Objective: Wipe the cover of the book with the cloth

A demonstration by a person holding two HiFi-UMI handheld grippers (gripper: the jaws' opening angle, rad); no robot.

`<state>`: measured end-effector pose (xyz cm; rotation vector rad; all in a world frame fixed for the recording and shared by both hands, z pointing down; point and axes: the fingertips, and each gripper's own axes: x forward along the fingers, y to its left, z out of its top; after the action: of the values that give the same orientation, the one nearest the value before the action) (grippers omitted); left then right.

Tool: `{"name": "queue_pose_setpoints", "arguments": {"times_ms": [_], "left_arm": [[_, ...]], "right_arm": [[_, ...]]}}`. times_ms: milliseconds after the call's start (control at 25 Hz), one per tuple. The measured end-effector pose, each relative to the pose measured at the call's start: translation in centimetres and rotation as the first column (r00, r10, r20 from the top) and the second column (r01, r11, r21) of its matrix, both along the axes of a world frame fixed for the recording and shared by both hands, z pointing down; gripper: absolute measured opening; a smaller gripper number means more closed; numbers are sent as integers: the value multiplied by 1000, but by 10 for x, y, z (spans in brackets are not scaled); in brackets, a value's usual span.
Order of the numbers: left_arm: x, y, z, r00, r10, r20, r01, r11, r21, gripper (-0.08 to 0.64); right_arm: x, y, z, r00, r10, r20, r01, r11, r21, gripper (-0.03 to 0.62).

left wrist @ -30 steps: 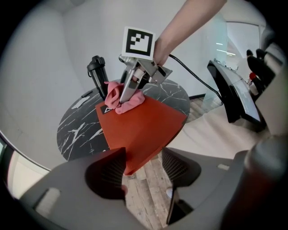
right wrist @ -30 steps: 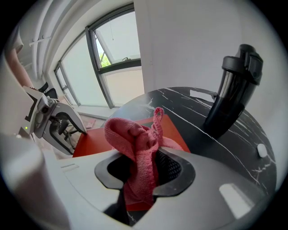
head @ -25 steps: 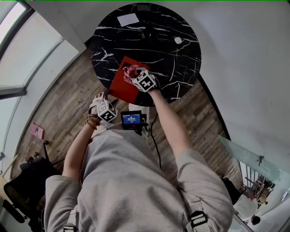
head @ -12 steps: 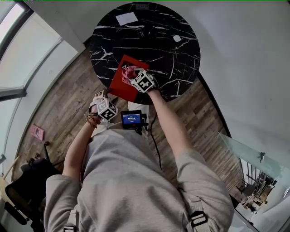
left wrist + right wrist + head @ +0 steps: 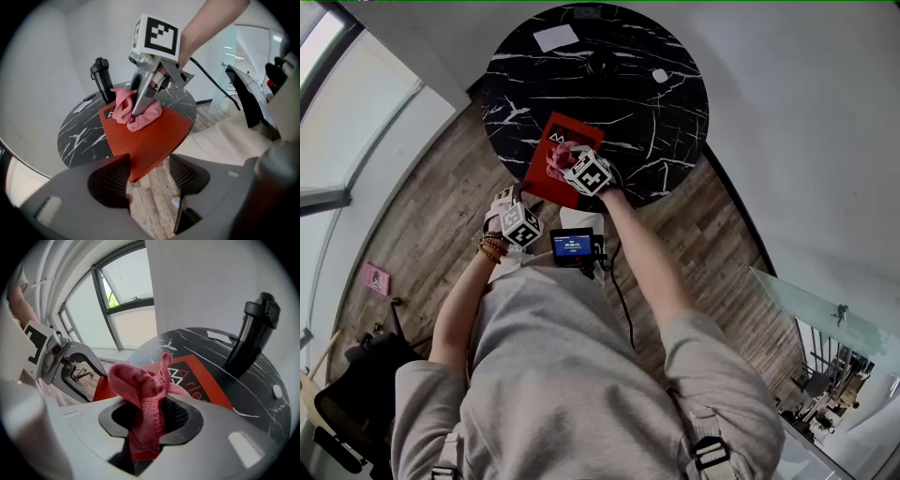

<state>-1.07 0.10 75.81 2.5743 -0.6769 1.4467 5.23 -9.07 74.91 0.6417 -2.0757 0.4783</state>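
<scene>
Right gripper (image 5: 149, 418) drags its pinched cloth (image 5: 136, 380) nearer across the book (image 5: 145, 136); left gripper (image 5: 150, 174), jaws just widening, straddles the overhanging corner, likely steadying.

Bright window daylight; fisheye edges, dark corners.

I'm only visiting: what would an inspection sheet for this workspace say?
Surface: round black marble table.
Job's things: red book overhanging the table's near edge; pink cloth on its cover.
Clutter: black bottle, white paper, small white item.
Grippers: right gripper, jaws shut on the cloth; left gripper, jaws open, just been opening, book's corner between them.
Cables: black cable at the person's waist.
Surroundings: wooden floor, window.
</scene>
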Motion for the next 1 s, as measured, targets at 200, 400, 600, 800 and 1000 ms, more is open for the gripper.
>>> {"name": "queue_pose_setpoints", "arguments": {"times_ms": [200, 400, 600, 800, 1000], "left_arm": [[0, 0, -1, 1000, 0, -10, 0, 1000, -5, 258], [1, 1, -1, 1000, 14, -12, -14, 1000, -9, 259], [0, 1, 0, 1000, 27, -13, -27, 1000, -7, 258], [0, 3, 1, 999, 41, -10, -41, 999, -13, 258], [0, 3, 1, 998, 68, -1, -68, 998, 0, 258]], "right_arm": [[-5, 10, 1, 1000, 0, -6, -1, 1000, -7, 152], [-8, 18, 0, 1000, 6, -15, -6, 1000, -13, 151], [-12, 24, 2, 1000, 8, -17, -9, 1000, -13, 150], [-20, 34, 2, 1000, 6, -6, -6, 1000, -21, 151], [-22, 43, 3, 1000, 18, -17, -19, 999, -37, 152]]}}
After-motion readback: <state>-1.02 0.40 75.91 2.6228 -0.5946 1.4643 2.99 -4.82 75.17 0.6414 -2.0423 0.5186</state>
